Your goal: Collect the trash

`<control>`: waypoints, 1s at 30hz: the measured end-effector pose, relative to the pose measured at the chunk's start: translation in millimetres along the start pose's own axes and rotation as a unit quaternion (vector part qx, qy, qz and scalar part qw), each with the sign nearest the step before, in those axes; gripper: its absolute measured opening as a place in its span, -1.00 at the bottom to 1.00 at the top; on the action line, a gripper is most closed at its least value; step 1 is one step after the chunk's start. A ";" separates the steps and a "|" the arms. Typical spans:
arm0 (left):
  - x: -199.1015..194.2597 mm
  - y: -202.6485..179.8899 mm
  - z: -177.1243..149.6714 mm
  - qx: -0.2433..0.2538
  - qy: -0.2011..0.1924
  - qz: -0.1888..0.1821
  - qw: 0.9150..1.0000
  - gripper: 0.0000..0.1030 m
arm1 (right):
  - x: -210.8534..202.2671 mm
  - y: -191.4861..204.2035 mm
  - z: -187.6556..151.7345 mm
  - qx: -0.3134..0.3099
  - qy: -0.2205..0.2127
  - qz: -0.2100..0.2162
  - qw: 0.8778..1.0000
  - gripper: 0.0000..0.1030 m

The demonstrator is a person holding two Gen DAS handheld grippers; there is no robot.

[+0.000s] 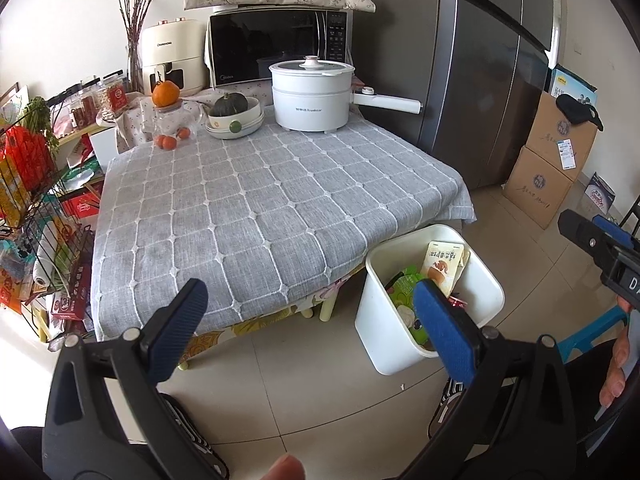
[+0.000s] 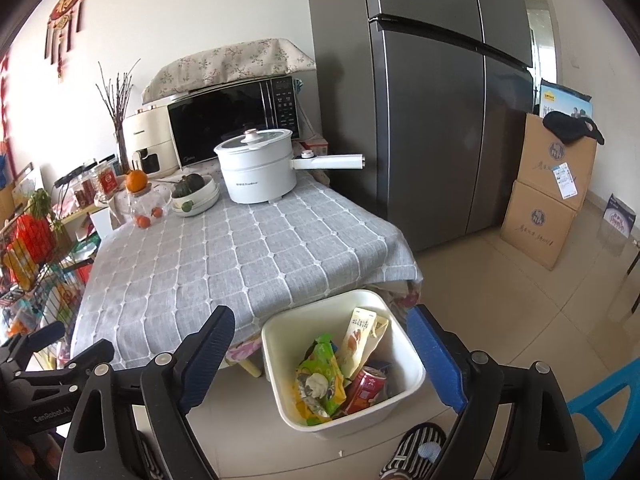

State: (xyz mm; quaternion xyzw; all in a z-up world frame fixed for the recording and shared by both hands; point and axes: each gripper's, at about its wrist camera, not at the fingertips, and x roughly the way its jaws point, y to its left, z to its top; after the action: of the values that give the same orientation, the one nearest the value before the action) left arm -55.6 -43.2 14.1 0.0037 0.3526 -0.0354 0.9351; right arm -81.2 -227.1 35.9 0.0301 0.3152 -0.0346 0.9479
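Note:
A white trash bin (image 2: 404,354) stands on the floor at the table's near right corner; it also shows in the left wrist view (image 1: 372,320). In it lie a beige snack pouch (image 2: 358,334), green wrappers (image 2: 320,368) and a red can (image 2: 366,388). My right gripper (image 2: 320,344) is open and empty, held above the bin. My left gripper (image 1: 312,308) is open and empty, in front of the table's near edge, left of the bin. The right gripper (image 1: 600,240) shows at the right edge of the left wrist view.
The table with a grey checked cloth (image 1: 260,200) carries a white electric pot (image 1: 310,96), a bowl with a squash (image 1: 234,116), oranges (image 1: 165,94) and a microwave (image 1: 276,46) at the back. A fridge (image 1: 480,60), cardboard boxes (image 1: 548,160), a wire rack (image 1: 36,216) and a blue stool (image 2: 604,404) stand around.

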 end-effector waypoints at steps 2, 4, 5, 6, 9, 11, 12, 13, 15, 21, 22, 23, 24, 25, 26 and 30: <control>-0.5 -0.5 -0.5 -0.003 -0.003 0.003 1.000 0.98 | 2.1 1.8 -1.1 -0.006 0.000 -0.004 1.000 0.76; -0.4 -1.3 -0.7 -0.002 -0.006 0.008 1.000 0.98 | 5.0 2.3 -2.5 -0.009 0.005 -0.007 1.000 0.77; 0.0 -1.3 -0.5 -0.002 -0.007 0.010 1.000 0.98 | 6.4 2.5 -3.1 -0.009 0.008 -0.007 1.000 0.77; 0.0 -1.5 -0.6 -0.002 -0.007 0.010 1.000 0.98 | 7.7 2.6 -3.8 -0.009 0.011 -0.007 1.000 0.77; -0.1 -1.8 -1.0 -0.001 -0.007 0.011 1.000 0.98 | 9.6 3.3 -5.1 -0.010 0.015 -0.006 1.000 0.77; -0.3 -2.1 -0.8 -0.001 -0.008 0.010 1.000 0.98 | 9.7 4.4 -5.3 -0.012 0.015 -0.007 1.000 0.77; -0.4 -2.3 -0.8 -0.002 -0.007 0.010 1.000 0.98 | 10.3 5.2 -4.7 -0.014 0.015 -0.008 1.000 0.77; -0.4 -2.5 -0.7 -0.002 -0.008 0.010 1.000 0.98 | 10.9 5.8 -4.6 -0.016 0.015 -0.010 1.000 0.77; -0.6 -3.3 -0.7 -0.001 -0.009 0.011 1.000 0.98 | 11.6 6.5 -5.3 -0.017 0.016 -0.010 1.000 0.77; -1.0 -3.1 -2.7 -0.004 -0.008 0.013 1.000 0.98 | 12.4 7.2 -5.8 -0.018 0.016 -0.018 1.000 0.77; -0.7 -3.6 -3.1 -0.004 -0.008 0.013 1.000 0.98 | 12.8 7.7 -5.9 -0.019 0.015 -0.021 0.999 0.77; -0.5 -3.6 -3.3 -0.004 -0.007 0.013 1.000 0.98 | 13.4 8.4 -5.9 -0.020 0.016 -0.022 0.999 0.77; -0.5 -3.4 -3.4 -0.005 -0.007 0.014 1.000 0.98 | 13.9 9.3 -6.0 -0.020 0.016 -0.023 0.999 0.77; -0.7 -3.4 -3.8 -0.005 -0.007 0.014 1.000 0.98 | 14.0 10.0 -6.1 -0.020 0.017 -0.022 0.999 0.77; -0.6 -3.5 -4.2 -0.005 -0.006 0.014 1.000 0.98 | 13.6 10.6 -6.3 -0.020 0.017 -0.022 0.999 0.77; -0.9 -3.2 -5.0 -0.006 -0.006 0.016 1.000 0.98 | 13.2 12.4 -7.0 -0.027 0.014 -0.026 0.999 0.78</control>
State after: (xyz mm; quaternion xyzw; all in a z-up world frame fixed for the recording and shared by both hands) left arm -59.8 -46.2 10.9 0.0035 0.3473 -0.0187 0.9376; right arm -73.7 -214.8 22.8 -0.0030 0.3296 -0.0499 0.9428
